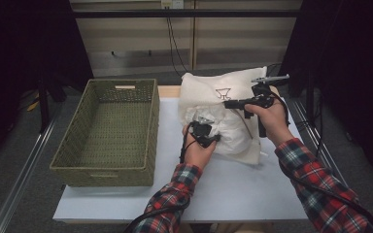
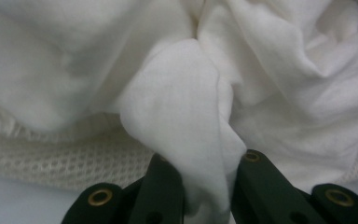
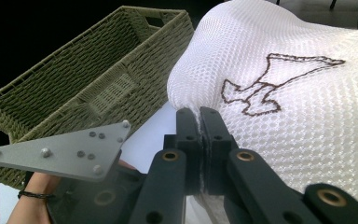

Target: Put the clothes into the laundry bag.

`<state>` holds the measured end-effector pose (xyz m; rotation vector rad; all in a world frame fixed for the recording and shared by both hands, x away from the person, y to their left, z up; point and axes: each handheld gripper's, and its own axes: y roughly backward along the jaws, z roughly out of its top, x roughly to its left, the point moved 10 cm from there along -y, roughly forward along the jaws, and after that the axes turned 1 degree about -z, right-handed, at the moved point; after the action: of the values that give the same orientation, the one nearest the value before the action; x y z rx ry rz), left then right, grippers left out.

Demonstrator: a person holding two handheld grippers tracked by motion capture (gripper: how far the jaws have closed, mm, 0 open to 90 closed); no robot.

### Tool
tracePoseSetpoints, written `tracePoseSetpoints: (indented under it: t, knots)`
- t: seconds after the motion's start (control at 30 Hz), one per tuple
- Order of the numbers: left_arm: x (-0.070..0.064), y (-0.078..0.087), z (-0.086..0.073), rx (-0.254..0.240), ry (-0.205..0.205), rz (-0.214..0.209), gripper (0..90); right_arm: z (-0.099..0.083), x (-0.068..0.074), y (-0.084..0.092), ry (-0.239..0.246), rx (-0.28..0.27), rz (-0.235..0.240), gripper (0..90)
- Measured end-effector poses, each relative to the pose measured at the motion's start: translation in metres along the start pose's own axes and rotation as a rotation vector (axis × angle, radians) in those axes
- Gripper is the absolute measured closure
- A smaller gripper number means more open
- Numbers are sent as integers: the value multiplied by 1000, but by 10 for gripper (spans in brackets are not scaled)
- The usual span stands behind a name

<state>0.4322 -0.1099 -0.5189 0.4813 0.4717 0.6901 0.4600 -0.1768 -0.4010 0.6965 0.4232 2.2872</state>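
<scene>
A white mesh bag (image 1: 233, 90) sits on the far right part of the white bench (image 1: 233, 189), and soft white cloth (image 1: 226, 128) bulges out of its open mouth toward the person. A green woven basket (image 1: 109, 131) stands to the left of the bag, close beside it. The person wears a red checked shirt and holds a claw in each hand. The left claw (image 1: 212, 138) is low, right at the bag's mouth. In the left gripper view, its two black jaws pinch a fold of the cloth (image 2: 186, 121), and the cloth puffs up between them. Netting from the bag (image 2: 51, 161) lies under the cloth there. The right claw (image 1: 230, 103) is higher, at the top edge of the bag. In the right gripper view, the right claw (image 3: 200, 121) has its jaws squeezed together on the edge of the mesh, just below a dark stitched picture (image 3: 270, 84) on the bag. The basket (image 3: 88, 79) shows behind that claw too, and a grey plate (image 3: 60, 151) sits on the left claw down below.
</scene>
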Motion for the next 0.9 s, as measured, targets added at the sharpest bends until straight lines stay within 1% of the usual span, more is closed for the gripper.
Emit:
tracePoseSetpoints:
  t: [0.07,0.1,0.13,0.17,0.2,0.23,0.27,0.33,0.4,0.47,0.5,0.53,0.57,0.63,0.7,0.73,0.77,0.8,0.83,0.9]
  knots:
    - [0,-2,6,-25,7,-2,864,0,0,0,-3,-2,2,882]
    - [1,-4,9,-34,8,11,864,1,1,1,-1,-2,2,882]
    - [2,-5,11,-45,6,5,866,1,1,1,-6,-3,2,882]
    - [2,-7,13,-56,19,-1,866,1,2,1,-5,0,1,882]
    - [3,-8,15,-67,31,3,866,1,2,1,-6,-1,1,882]
    - [4,-9,18,-87,33,3,867,1,2,1,-2,0,0,882]
    - [5,-9,20,-97,25,12,867,1,3,1,-5,-1,3,882]
    - [6,-9,26,-113,13,14,867,1,3,1,-3,-2,5,882]
    - [6,-11,32,-130,20,19,868,1,4,0,-8,-3,9,882]
    - [7,-12,38,-141,15,26,868,2,4,0,-8,-4,9,882]
    - [7,-12,40,-151,16,21,869,2,5,0,-10,-7,12,882]
    - [8,-12,42,-156,17,28,869,2,6,0,-8,-2,12,882]
    - [9,-13,44,-165,9,28,869,2,7,0,-10,-3,12,882]
    - [10,-14,48,-184,20,30,869,3,8,1,-4,-2,13,882]
    - [10,-16,53,-198,13,35,869,4,9,3,-6,-4,15,883]
    - [11,-17,57,-222,19,44,869,4,8,3,-6,-5,14,883]
    - [10,-19,61,-233,20,39,869,4,8,4,-12,-5,18,882]
    - [11,-19,64,-242,17,44,869,5,9,5,-19,-10,18,882]
    - [9,-20,69,-256,21,37,869,5,9,6,-17,-15,23,883]
    - [8,-19,79,-296,18,40,868,5,9,7,-28,-22,34,883]
